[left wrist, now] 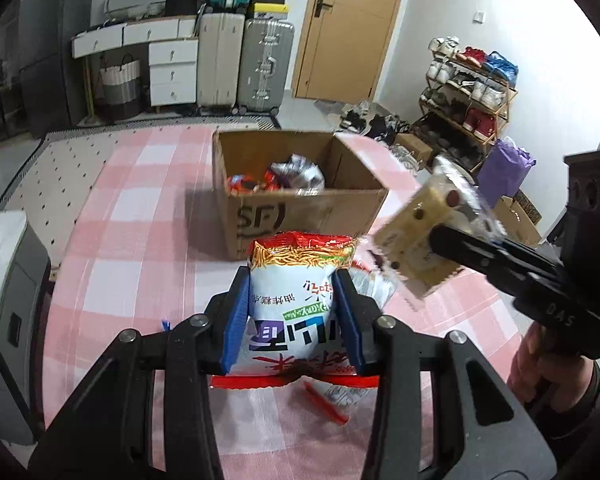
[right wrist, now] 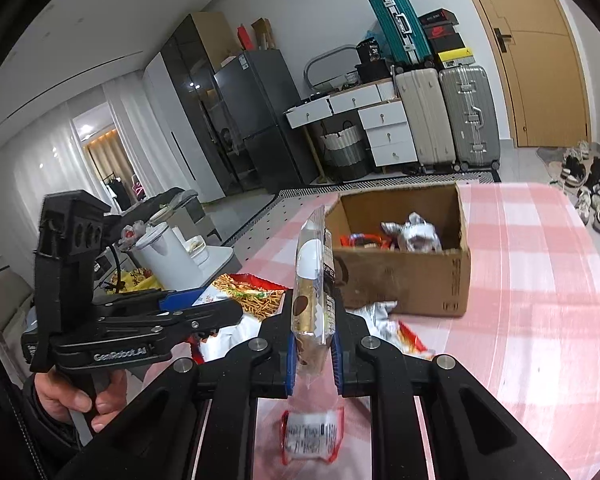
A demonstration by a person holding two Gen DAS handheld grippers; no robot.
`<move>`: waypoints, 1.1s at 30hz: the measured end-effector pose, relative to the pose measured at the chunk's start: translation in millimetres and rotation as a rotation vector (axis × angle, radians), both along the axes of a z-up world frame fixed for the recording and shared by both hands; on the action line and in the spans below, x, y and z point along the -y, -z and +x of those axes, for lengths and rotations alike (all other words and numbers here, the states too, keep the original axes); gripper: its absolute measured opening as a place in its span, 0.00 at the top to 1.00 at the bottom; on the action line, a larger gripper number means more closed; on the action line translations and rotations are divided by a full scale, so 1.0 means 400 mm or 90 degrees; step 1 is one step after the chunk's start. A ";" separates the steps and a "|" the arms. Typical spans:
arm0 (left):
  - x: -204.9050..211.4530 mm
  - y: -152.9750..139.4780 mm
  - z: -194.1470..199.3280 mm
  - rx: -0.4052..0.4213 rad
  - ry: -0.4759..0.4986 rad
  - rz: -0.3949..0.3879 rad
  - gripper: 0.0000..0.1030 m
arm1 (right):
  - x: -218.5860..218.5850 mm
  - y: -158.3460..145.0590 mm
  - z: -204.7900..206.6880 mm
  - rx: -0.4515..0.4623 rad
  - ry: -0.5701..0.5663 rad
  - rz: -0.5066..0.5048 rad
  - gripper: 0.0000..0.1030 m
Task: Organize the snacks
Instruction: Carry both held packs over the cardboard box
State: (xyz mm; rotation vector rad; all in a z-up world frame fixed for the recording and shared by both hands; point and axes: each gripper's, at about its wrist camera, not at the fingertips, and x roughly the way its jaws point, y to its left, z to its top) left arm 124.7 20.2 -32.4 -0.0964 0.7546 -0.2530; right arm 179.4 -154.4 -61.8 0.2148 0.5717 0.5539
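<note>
left tool point(left wrist: 292, 312) grips noodle bag point(left wrist: 296, 304); right tool point(right wrist: 314, 354) grips biscuit pack point(right wrist: 312, 304); pink checked tablecloth point(left wrist: 140, 216).

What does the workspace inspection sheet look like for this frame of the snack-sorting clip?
Surface: pink checked tablecloth, flat.
Job's things: cardboard box open, with wrappers inside; noodle snack bag and biscuit packet both held; loose packets lie in front of the box, small packet nearest.
Clutter: white bucket beside the table.
Grippers: left gripper shut on the noodle snack bag; right gripper shut on the biscuit packet.
Cables: nothing seen.
Surroundings: suitcases, wooden door, shoe rack, fridge.
</note>
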 end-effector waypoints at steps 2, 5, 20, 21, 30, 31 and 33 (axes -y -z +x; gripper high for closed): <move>0.004 -0.022 0.002 0.011 0.002 0.002 0.63 | -0.007 -0.017 0.011 0.003 0.001 -0.003 0.87; 0.001 -0.052 0.012 0.020 0.000 0.000 0.63 | -0.015 -0.043 0.026 0.014 0.003 -0.004 0.87; -0.023 -0.146 0.176 0.044 -0.027 -0.013 0.63 | 0.006 -0.170 0.170 0.042 0.031 0.016 0.87; -0.023 -0.154 0.188 0.045 -0.025 -0.012 0.63 | 0.010 -0.179 0.181 0.043 0.033 0.019 0.87; -0.007 -0.201 0.342 0.041 -0.014 -0.023 0.62 | 0.025 -0.227 0.284 0.043 0.049 0.013 0.87; -0.007 -0.203 0.360 0.037 -0.013 -0.028 0.62 | 0.026 -0.229 0.294 0.041 0.050 0.013 0.87; -0.005 -0.202 0.389 0.026 -0.010 -0.039 0.62 | 0.024 -0.228 0.314 0.038 0.058 0.004 0.87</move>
